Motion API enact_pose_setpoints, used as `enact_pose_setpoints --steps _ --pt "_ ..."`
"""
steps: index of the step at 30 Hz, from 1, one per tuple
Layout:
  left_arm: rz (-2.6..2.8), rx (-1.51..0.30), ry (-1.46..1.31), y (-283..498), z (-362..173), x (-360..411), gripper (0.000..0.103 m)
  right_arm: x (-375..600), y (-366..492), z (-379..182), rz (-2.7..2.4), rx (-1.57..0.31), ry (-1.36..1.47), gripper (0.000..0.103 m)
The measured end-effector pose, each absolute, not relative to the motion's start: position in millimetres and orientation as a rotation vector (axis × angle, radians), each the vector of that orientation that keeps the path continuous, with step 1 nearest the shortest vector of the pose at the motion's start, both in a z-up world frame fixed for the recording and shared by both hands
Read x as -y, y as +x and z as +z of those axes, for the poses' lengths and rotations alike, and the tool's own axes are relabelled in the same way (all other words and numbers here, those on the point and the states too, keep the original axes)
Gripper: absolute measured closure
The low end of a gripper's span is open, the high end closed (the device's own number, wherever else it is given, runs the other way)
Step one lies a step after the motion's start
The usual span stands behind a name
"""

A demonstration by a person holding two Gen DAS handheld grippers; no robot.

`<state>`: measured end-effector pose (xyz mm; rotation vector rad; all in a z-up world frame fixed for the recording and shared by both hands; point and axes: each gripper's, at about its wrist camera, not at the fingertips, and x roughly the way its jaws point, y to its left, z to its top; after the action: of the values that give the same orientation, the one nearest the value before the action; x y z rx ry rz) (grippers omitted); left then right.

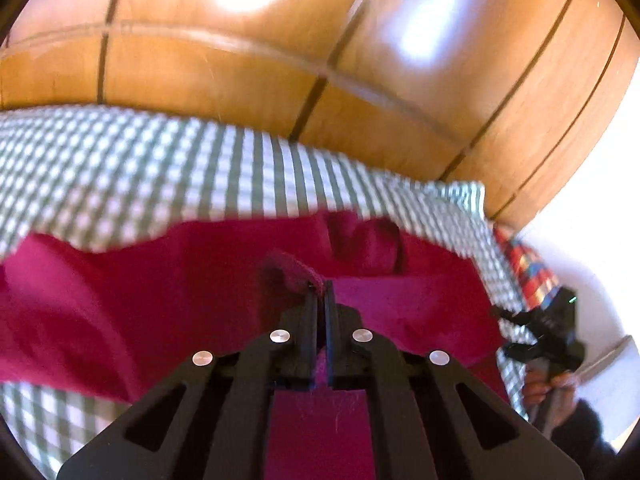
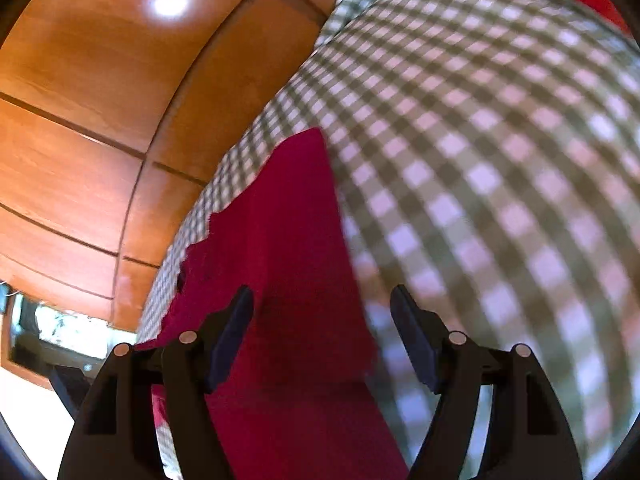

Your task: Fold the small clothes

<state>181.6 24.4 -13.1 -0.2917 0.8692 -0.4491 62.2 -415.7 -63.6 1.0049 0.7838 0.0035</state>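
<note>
- In the left wrist view the left gripper (image 1: 320, 292) has its jaws pressed together, pinching a raised fold of the crimson garment (image 1: 180, 304) at their tips.
- The pinched bit of cloth stands up just left of the fingertips; the picture is blurred there, so it may be a hem or a corner, and I cannot tell which.
- The rest of the crimson garment spreads flat to both sides of that gripper, with a rumpled bump just beyond the tips.
- It lies on a green-and-white checked cloth (image 1: 168, 168), which shows past its far edge and at the lower left.
- At the right edge of the same view the right gripper (image 1: 510, 332) is visible, held by a person's hand (image 1: 548, 388), near the garment's right side; a striped multicoloured fabric (image 1: 528, 264) lies just beyond it.
- In the right wrist view the right gripper (image 2: 322, 308) has its jaws spread wide, touching nothing; a narrow stretch of the crimson garment (image 2: 288, 240) runs below the gap and its left finger.
- The checked cloth (image 2: 480, 160) fills the right of that view.
- Farthest off, a glossy wooden panelled surface (image 1: 240, 60) rises behind the cloth in both views.
</note>
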Motion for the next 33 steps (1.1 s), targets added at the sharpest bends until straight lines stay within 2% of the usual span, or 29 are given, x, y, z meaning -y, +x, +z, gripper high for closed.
enact_pose_setpoints --steps 2,3,4,5,6,10,14,16,18,19,20,21,26,28,30,33 --pt "-0.415 -0.869 -0.252 187.9 -12.6 -29.4 0.102 410.7 74.1 -66.8 0.004 -0.803 0.987 0.036" --pt "-0.401 -0.884 -0.238 190.6 -17.4 -30.8 0.102 408.0 78.9 -66.5 -0.004 -0.817 0.967 0.062" --pt "-0.387 -0.902 -0.225 192.9 -23.1 -32.9 0.102 406.1 80.6 -65.9 -0.009 -0.833 0.945 0.076" --pt "-0.366 -0.926 -0.206 195.2 -31.2 -33.2 0.102 403.5 78.8 -57.3 -0.041 -0.824 0.9 0.082" --pt "-0.346 -0.948 -0.181 196.3 -40.7 -32.5 0.102 400.4 73.9 -48.2 -0.054 -0.799 0.856 0.086" --pt "-0.302 -1.015 -0.145 198.8 -75.5 -21.3 0.102 385.1 58.5 -16.5 -0.166 -0.733 0.647 0.089" --pt "-0.245 -0.999 -0.024 201.7 -92.9 8.5 0.101 371.8 75.2 -50.5 -0.292 -0.872 0.501 0.089" --pt "-0.24 -0.994 0.017 199.3 -88.8 13.7 0.099 368.4 74.1 -51.9 -0.301 -0.857 0.486 0.086" --pt "-0.248 -1.006 0.0 194.7 -82.6 3.4 0.076 369.5 71.2 -48.7 -0.302 -0.856 0.502 0.073" --pt "-0.241 -1.003 -0.023 193.3 -80.8 -6.2 0.054 368.9 73.0 -47.1 -0.309 -0.857 0.504 0.067" --pt "-0.239 -0.989 -0.066 187.6 -77.2 -17.7 0.048 370.2 69.2 -43.6 -0.324 -0.854 0.504 0.051" --pt "-0.225 -0.968 -0.127 179.5 -72.3 -36.3 0.048 372.5 61.3 -38.9 -0.335 -0.84 0.5 0.045" --pt "-0.133 -0.92 -0.346 139.4 -62.8 -117.8 0.046 351.5 37.4 -12.6 -0.345 -0.759 0.468 0.034" --pt "-0.06 -0.903 -0.417 120.9 -64.5 -155.1 0.043 325.5 33.9 -7.4 -0.298 -0.753 0.409 0.031" --pt "0.021 -0.872 -0.487 101.1 -65.8 -192.2 0.043 296.2 34.0 -7.9 -0.264 -0.755 0.321 0.024" --pt "0.159 -0.853 -0.609 73.5 -72.6 -255.8 0.043 255.4 41.0 -22.8 -0.212 -0.794 0.218 0.023"
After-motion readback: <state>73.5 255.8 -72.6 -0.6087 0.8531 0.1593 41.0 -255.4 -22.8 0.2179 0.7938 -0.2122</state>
